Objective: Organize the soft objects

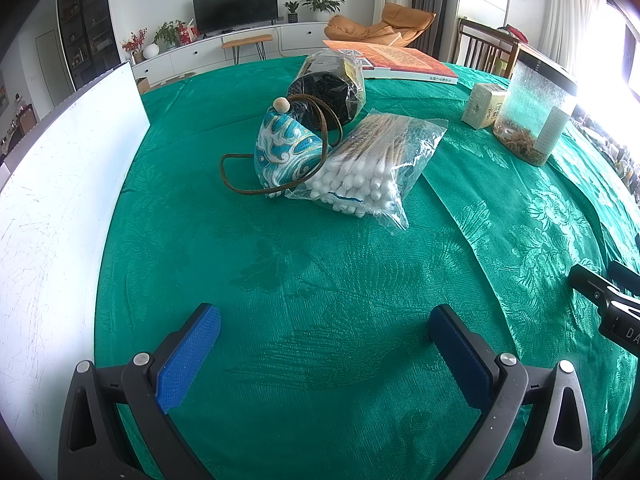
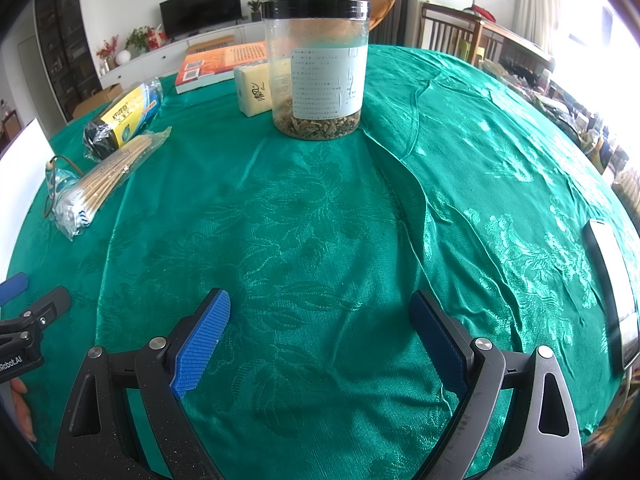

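Through the left wrist camera I see my left gripper (image 1: 325, 326) released, its blue ribbed pads spread wide over bare green damask tablecloth (image 1: 320, 280) and gripping nothing. Ahead, well apart from the fingers, sits the cluster I take for the task's things: a small teal-and-white embroidered fabric pouch (image 1: 286, 152) with a wooden bead and a brown cord looped around it, touching a clear plastic bag of cotton swabs (image 1: 370, 164), with a black roll wrapped in clear film (image 1: 326, 88) just behind. I judge the pouch light and squashy, so pinching its body across the middle should hold; the cord could snag. The swab bag looks slippery and floppy, best taken across the packed sticks, not the loose film

Through the right wrist camera my right gripper (image 2: 320, 320) is likewise spread and empty above the cloth. A tall clear plastic jar with a black lid (image 2: 316, 68) stands ahead, rigid, a pale yellow packet (image 2: 256, 90) beside it; the soft things lie far left
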Motion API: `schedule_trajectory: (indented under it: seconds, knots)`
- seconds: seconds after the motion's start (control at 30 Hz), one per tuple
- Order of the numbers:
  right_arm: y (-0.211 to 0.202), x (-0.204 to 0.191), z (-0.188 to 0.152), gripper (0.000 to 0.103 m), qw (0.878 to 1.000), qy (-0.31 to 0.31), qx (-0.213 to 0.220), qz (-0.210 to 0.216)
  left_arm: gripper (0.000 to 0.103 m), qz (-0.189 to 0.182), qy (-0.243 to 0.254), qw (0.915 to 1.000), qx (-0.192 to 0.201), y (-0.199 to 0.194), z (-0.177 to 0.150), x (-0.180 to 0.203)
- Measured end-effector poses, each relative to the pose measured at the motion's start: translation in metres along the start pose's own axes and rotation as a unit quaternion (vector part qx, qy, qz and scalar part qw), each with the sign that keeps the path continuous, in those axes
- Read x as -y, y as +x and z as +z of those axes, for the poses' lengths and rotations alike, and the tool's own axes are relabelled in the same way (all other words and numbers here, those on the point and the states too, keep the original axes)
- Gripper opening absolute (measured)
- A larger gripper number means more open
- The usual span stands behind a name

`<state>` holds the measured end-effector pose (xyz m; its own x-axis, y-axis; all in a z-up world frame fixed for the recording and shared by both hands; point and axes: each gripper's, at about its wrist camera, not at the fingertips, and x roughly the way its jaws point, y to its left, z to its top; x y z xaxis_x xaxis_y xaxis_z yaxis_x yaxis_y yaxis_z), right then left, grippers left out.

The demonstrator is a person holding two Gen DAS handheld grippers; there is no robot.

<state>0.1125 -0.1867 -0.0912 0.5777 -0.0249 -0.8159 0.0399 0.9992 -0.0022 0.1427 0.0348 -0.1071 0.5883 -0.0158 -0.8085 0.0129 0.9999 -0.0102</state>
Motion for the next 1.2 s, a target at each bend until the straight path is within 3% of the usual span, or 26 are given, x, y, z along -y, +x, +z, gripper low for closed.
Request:
schedule_trajectory:
  seconds: [0.4, 0.7, 1.2]
  knots:
    - [0.000, 0.000, 0.000, 0.093, 1.000, 0.000, 0.000, 0.000, 0.103, 0.002, 0.002, 1.0000, -0.001, -0.001, -0.001, 0.000]
    - [0.000, 0.000, 0.000, 0.093, 1.000, 0.000, 0.000, 0.000, 0.103, -0.011, 0.019, 0.9998, -0.002, -0.020, -0.026, -0.005]
    - [0.000, 0.000, 0.000, 0.093, 1.000, 0.000, 0.000, 0.000, 0.103, -0.007, 0.014, 0.9999, -0.001, -0.019, -0.026, -0.004]
